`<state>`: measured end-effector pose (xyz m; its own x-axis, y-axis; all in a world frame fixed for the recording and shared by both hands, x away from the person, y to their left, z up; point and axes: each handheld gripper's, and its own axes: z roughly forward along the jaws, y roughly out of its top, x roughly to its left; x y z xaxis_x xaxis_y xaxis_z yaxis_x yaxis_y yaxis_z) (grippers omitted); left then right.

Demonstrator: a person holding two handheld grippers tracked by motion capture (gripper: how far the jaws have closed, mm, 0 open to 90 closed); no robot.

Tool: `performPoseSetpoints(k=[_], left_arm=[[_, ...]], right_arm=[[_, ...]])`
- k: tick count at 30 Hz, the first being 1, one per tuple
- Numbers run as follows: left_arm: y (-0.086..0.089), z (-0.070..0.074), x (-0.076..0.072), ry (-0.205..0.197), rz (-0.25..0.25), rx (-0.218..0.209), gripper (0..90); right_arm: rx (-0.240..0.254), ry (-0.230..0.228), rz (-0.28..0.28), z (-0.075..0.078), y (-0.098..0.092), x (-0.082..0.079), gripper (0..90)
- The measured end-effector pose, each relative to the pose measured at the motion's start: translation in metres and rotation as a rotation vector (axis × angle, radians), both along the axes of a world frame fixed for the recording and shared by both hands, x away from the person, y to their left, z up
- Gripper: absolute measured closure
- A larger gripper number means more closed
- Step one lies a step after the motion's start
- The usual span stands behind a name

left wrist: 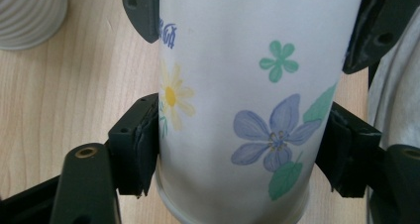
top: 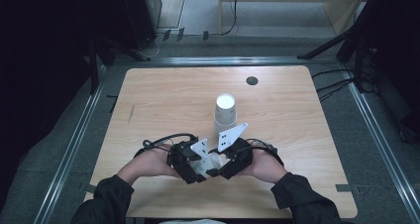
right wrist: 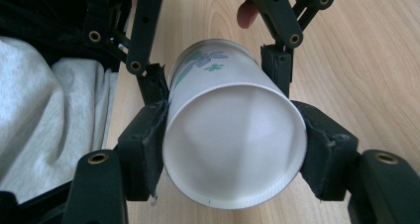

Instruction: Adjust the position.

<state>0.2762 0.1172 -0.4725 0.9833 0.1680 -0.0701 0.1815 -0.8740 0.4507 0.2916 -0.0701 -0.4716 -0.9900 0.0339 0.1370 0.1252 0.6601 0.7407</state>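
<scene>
Low centre of the high view: person's two sleeves and hands come in from the bottom edge, each holding tongs, both meeting on one flowered paper cup (top: 207,163) just above the near edge of the bench (top: 148,100).

Left tongs (top: 198,172) sit left of the cup, right tongs (top: 218,168) right of it, nearly touching each other. Grey three-cornered plates stick up above both.

Right gripper view: the cup (right wrist: 233,135) lies sideways, open mouth toward the camera, white inside. Right tongs (right wrist: 233,144) are clamped on it near the rim, pads pressed against both sides of the wall. Left tongs (right wrist: 218,65) show farther back in the upper half of the frame, jaws on either side of the cup's far part. A fingertip shows at top centre. Grey cloth fills the left side.

Left gripper view: the cup (left wrist: 247,110) runs top to bottom mid frame, blue flower, yellow daisy, green leaves on white. Left tongs (left wrist: 237,149) grip it, pads touching the wall on both sides in the lower half. Right tongs (left wrist: 252,26) hold the same cup near the top edge.

Farther up the bench, centre of the high view: a ribbed white cup (top: 225,112) stands apart from the tongs, also at upper left of the left gripper view. Beyond it, a small dark round disc (top: 252,81) near the far edge.
</scene>
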Motion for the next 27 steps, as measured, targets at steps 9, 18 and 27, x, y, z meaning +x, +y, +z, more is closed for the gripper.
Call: performPoseSetpoints(k=[9,18,27], left_arm=[[0.013,0.011,0.004,-0.038,0.054,-0.106,13.9],[0.022,0.021,0.006,-0.048,0.093,-0.228,13.8],[0.028,0.028,0.006,-0.015,0.115,-0.384,13.9]], right_arm=[[0.059,0.005,-0.024,0.013,-0.015,0.003,34.7],[0.148,0.007,-0.067,0.025,-0.03,0.008,34.6],[0.231,0.011,-0.075,0.034,-0.038,0.009,34.6]])
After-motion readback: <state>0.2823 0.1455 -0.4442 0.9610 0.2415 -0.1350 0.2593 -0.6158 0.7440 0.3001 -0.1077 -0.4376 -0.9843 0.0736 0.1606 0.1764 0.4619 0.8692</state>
